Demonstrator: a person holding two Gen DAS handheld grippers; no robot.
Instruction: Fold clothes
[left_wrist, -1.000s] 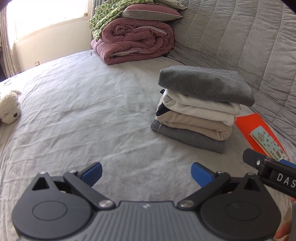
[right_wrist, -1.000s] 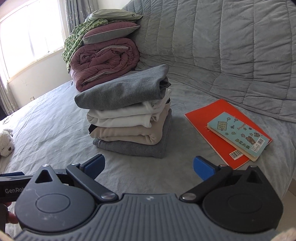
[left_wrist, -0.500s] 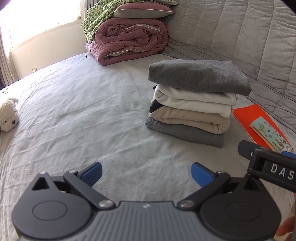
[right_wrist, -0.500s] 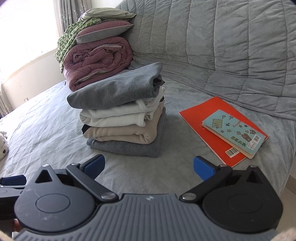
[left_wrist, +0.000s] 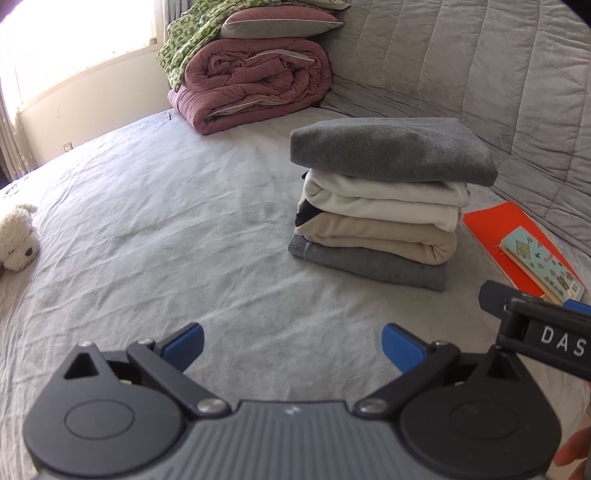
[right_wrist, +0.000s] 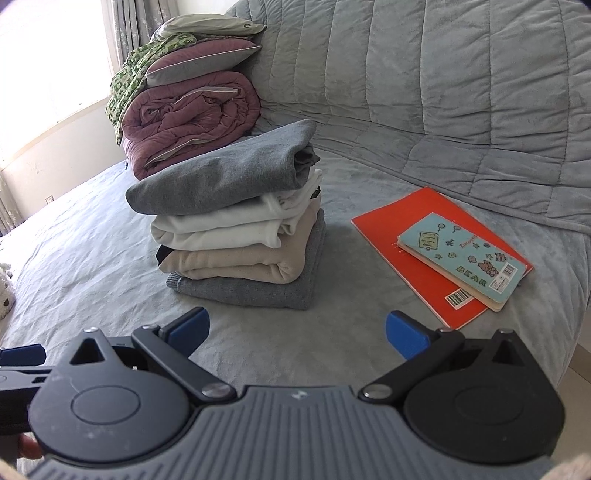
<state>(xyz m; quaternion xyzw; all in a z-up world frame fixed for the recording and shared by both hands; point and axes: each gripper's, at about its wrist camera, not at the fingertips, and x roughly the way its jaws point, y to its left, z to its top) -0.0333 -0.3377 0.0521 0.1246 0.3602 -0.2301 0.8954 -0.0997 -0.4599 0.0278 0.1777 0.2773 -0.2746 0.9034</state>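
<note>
Left wrist, jaws apart, folded stack (left_wrist: 384, 206)

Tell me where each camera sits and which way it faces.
Left wrist: on the left hand-held gripper, facing the stack of folded clothes on the grey bed sheet; a fingertip shows.
Right wrist: on the right hand-held gripper, facing the stack and orange notebook; a fingertip shows.
Shared: stack, notebook, rolled maroon quilt.
</note>
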